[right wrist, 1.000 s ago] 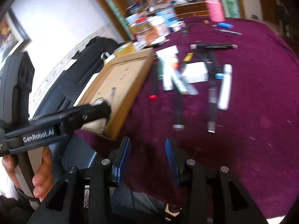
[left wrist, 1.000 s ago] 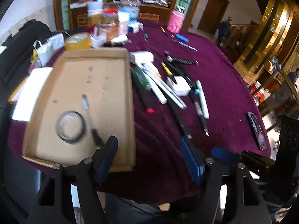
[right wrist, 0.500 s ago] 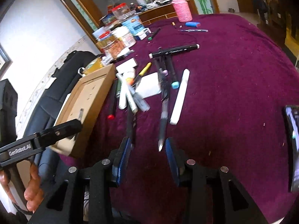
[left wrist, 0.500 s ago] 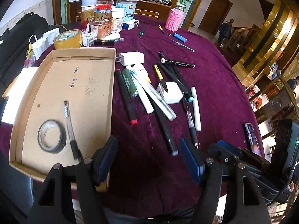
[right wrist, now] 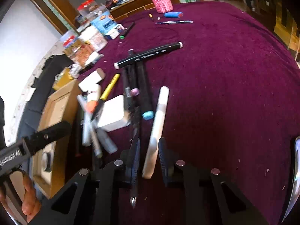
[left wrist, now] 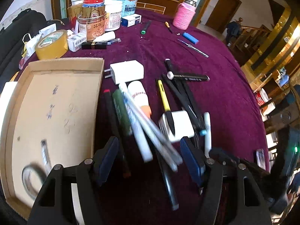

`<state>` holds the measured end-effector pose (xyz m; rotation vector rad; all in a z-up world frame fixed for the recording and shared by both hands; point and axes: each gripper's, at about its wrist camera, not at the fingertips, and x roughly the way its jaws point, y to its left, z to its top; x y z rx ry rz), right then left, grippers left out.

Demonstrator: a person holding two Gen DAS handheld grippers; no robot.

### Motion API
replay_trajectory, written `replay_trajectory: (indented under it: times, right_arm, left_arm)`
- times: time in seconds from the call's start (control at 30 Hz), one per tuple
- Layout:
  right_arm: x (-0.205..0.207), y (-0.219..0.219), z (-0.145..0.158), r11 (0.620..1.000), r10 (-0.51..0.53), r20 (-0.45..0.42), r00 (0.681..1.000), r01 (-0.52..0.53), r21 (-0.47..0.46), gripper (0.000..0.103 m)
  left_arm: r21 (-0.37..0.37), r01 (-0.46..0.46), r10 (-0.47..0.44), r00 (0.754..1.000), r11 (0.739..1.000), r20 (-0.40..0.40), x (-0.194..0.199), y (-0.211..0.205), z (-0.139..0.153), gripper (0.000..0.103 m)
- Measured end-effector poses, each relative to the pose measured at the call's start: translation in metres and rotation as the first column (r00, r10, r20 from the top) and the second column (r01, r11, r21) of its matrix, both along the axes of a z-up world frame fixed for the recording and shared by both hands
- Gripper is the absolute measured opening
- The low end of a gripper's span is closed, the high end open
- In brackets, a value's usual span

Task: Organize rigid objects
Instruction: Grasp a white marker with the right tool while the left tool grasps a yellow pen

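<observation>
A pile of pens, markers and white chargers lies on the purple tablecloth (left wrist: 221, 86). My left gripper (left wrist: 150, 155) is open, low over the near ends of the white markers (left wrist: 142, 129) and a dark green marker (left wrist: 121, 112). My right gripper (right wrist: 149, 153) is open, its fingers on either side of the near end of a long white pen (right wrist: 156, 129), with a black pen (right wrist: 135, 146) beside the left finger. A shallow cardboard tray (left wrist: 54, 112) at the left holds a tape ring (left wrist: 32, 176) and a pen (left wrist: 45, 153).
Jars, a yellow tape roll (left wrist: 51, 44) and small boxes stand at the back left. A pink knitted cup (left wrist: 184, 16) and a blue lighter (left wrist: 190, 37) are at the back. A phone (left wrist: 260, 157) lies near the right edge.
Both grippers have moved forward and down toward the pile. The right gripper now straddles the white pen's near end. The left now hovers over the markers.
</observation>
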<state>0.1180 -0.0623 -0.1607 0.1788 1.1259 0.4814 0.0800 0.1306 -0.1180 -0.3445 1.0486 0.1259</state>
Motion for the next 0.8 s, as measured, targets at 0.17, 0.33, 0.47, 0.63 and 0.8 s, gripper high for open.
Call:
replay_trajectory:
  times: [0.17,0.33,0.47,0.63,0.8]
  right_arm:
    - [0.005,0.01,-0.006,0.999,0.019,0.022,1.0,-0.017,-0.05,0.01]
    - [0.005,0.01,-0.006,0.998,0.033,0.041,0.999,-0.031,-0.049,0.01]
    - [0.011,0.009,-0.007,0.999,0.032,0.023,0.999,-0.031,-0.018,0.011]
    - [0.016,0.008,-0.011,1.0,0.01,0.008,1.0,-0.01,0.003,0.013]
    - [0.019,0.004,-0.014,0.999,0.006,-0.011,1.0,-0.006,0.032,0.013]
  left_arm:
    - [0.027,-0.029,0.03,0.999,0.999,-0.042,0.027,0.003,-0.012,0.051]
    - [-0.005,-0.037,0.037,0.998,0.999,-0.047,0.033,0.004,-0.011,0.048]
    - [-0.056,-0.007,0.004,0.998,0.998,-0.058,0.05,0.002,-0.008,0.048]
    - [-0.048,0.015,-0.02,0.995,0.999,-0.097,0.089,0.0,-0.008,0.047]
    - [-0.076,0.048,-0.062,0.98,0.996,-0.188,0.112,-0.006,-0.03,0.038]
